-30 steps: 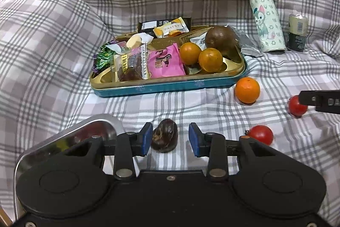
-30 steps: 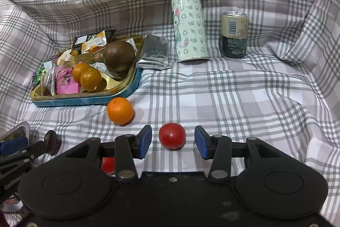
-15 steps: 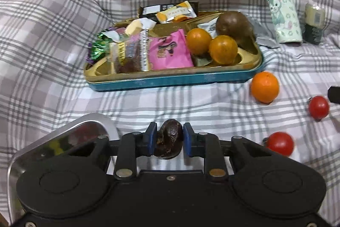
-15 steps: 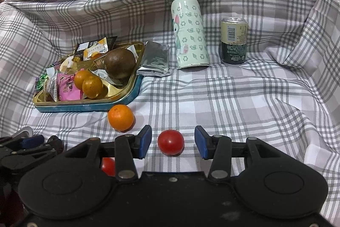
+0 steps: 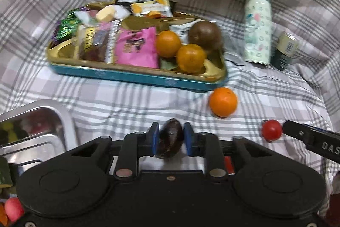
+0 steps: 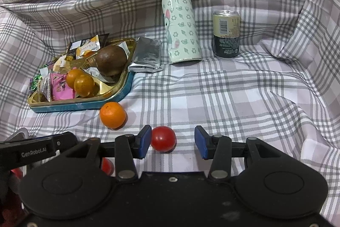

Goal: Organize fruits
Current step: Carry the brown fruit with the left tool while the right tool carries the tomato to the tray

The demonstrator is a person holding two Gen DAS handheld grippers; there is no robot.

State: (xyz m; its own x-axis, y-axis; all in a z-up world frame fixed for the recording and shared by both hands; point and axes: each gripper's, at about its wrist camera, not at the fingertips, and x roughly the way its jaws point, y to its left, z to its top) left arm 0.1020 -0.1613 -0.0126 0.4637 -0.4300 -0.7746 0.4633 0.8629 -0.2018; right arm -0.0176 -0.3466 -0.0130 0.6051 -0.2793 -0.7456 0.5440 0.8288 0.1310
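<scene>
A dark brown wrinkled fruit (image 5: 171, 142) sits between the blue pads of my left gripper (image 5: 171, 139). The pads touch both its sides while the jaws are opening. My right gripper (image 6: 173, 140) is open over the checked cloth. A red tomato (image 6: 163, 138) lies between its pads, close to the left pad and not pinched. A loose orange (image 5: 222, 101) rests in front of the teal and gold tray (image 5: 136, 77). That tray holds two oranges (image 5: 191, 58), a round brown fruit (image 5: 205, 35) and snack packets. A second tomato (image 6: 106, 165) lies half hidden behind my right gripper's left finger.
A steel tray (image 5: 42, 120) lies at the near left, with coloured pieces showing in it. A patterned bottle (image 6: 180, 24), a drink can (image 6: 226, 33) and a foil packet (image 6: 146, 54) stand at the back. The cloth rises in folds on all sides.
My left gripper closed on the dark fruit, which lay loose between its pads a second ago, and has rolled and shifted. The right gripper has stayed still.
</scene>
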